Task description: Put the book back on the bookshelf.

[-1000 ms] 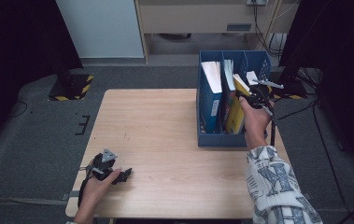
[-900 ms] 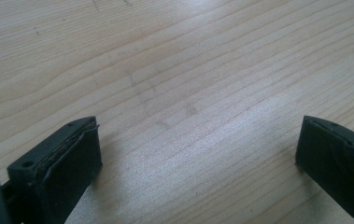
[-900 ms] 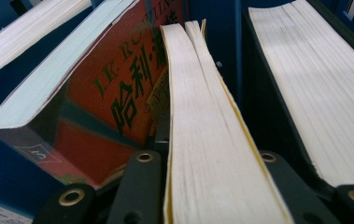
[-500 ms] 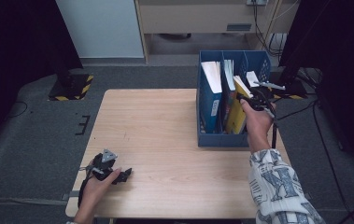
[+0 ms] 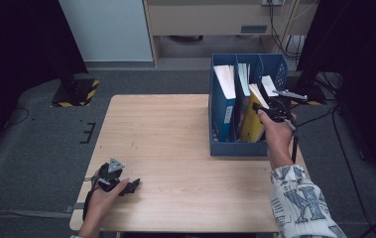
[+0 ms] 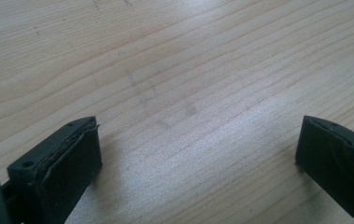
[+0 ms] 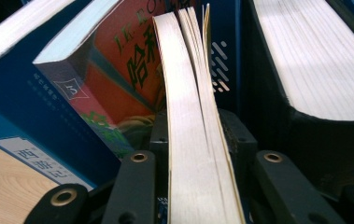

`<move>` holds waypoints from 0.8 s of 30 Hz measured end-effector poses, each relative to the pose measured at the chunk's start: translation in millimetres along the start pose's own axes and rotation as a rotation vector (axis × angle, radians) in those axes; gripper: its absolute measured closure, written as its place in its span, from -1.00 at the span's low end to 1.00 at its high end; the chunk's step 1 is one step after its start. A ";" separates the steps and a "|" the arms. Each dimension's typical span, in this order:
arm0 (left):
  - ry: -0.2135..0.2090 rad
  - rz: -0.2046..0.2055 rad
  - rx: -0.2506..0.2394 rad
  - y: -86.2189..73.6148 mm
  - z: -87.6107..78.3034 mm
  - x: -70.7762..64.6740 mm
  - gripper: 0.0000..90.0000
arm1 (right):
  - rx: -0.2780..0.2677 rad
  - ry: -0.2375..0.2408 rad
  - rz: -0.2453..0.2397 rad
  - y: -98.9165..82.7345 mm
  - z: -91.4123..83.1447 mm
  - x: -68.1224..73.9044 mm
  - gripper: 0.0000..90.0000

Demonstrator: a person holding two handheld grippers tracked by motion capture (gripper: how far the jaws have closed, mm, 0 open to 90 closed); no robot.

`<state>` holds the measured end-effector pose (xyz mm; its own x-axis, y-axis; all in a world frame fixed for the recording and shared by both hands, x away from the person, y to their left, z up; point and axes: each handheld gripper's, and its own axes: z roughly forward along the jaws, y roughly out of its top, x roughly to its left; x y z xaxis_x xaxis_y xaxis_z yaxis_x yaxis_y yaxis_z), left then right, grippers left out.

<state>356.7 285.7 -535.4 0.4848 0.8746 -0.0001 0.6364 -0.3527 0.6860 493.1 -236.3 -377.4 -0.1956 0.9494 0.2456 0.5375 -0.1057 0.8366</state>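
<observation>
Up close, the right gripper view shows what the high view cannot: the right gripper (image 7: 198, 186) has its two black jaws pressed on either side of a thin yellow book (image 7: 191, 140), its pale page edge running up between them, though the jaws have just been easing open slightly. That book stands inside the blue file box (image 5: 235, 148), between a colourful paperback (image 7: 114, 70) and a thick white-paged volume (image 7: 315, 56). From above, the box sits at the table's (image 5: 175, 134) far right, and the left gripper (image 5: 131, 185) rests well away from it at the near left corner. Its own view shows jaws spread wide over bare wood.
</observation>
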 end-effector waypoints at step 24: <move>0.001 -0.001 0.000 -0.1 -0.1 -0.2 -1.00 | -0.005 -0.008 -0.019 9.3 -11.0 5.2 0.63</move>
<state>356.6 285.7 -535.4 0.4839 0.8751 -0.0002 0.6366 -0.3518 0.6863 488.0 -235.6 -362.9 -0.1995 0.9535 0.2261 0.5293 -0.0892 0.8437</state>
